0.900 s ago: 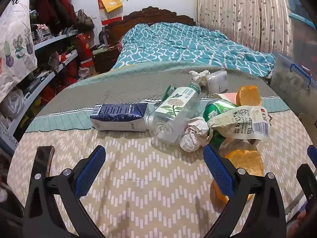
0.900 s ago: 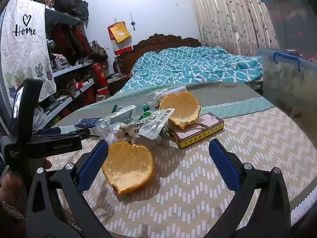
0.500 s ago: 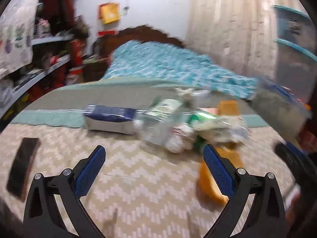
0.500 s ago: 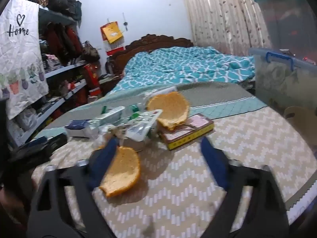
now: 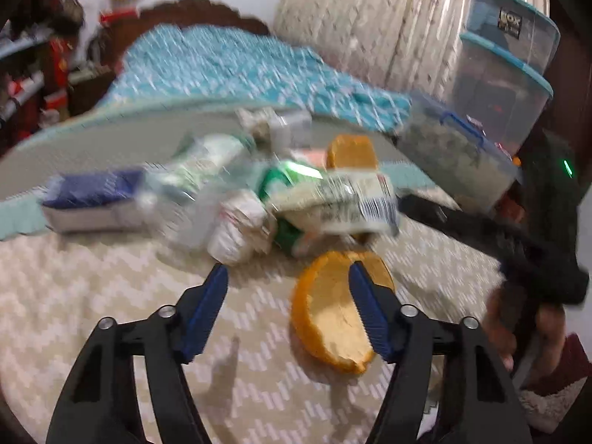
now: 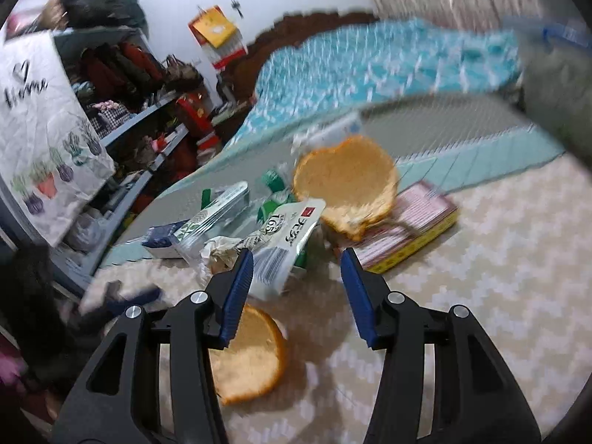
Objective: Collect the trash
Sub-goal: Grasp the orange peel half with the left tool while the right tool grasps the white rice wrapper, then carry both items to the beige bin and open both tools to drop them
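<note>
1. The left gripper (image 5: 286, 277), jaws parted and holding nothing, hovers over the chevron-patterned tablecloth (image 5: 92, 314).
2. The near orange peel half (image 5: 329, 318) lies just beside its right finger.
3. The right gripper (image 6: 296, 262), also parted and holding nothing, points at the white printed wrapper (image 6: 285, 240) among the blurred trash.

Your left gripper (image 5: 288, 275) is held low and pointing forward, its blue-padded jaws parted with nothing between them. Your right gripper (image 6: 297, 264) is likewise parted and empty, and your right hand (image 5: 518, 327) wraps its handle at the left view's edge.
</note>
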`<action>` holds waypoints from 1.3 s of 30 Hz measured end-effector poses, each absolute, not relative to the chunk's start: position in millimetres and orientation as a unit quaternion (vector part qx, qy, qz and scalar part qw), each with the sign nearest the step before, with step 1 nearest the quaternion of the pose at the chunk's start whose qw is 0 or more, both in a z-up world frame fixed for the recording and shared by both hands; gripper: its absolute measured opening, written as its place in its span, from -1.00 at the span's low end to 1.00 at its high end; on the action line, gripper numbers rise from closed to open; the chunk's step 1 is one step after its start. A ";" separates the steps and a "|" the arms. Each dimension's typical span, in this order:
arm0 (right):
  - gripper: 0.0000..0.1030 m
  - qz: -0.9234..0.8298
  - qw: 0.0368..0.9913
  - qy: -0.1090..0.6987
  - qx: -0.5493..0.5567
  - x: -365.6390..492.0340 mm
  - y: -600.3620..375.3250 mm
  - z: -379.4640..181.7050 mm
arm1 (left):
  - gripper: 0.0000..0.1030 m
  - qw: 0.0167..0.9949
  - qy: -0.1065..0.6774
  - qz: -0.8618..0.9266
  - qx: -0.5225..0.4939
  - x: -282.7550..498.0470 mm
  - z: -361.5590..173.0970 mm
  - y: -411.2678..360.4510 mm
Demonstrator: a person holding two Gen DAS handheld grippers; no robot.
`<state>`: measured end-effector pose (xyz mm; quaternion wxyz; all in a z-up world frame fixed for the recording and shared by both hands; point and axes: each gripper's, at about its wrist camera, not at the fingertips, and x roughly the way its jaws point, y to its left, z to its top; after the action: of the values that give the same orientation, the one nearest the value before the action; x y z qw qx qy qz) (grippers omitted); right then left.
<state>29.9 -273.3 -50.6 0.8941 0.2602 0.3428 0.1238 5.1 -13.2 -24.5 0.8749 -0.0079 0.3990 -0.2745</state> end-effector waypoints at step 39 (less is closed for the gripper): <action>0.74 0.074 0.926 0.369 -0.037 -48.3 -311.7 -79.4 | -0.82 0.834 0.424 -0.351 -0.032 16.7 -7.1 -54.3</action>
<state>-48.3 -311.7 -79.4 0.9256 -0.0373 0.3694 0.0736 16.7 -54.2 -7.1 0.8343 -0.0321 0.4240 -0.3510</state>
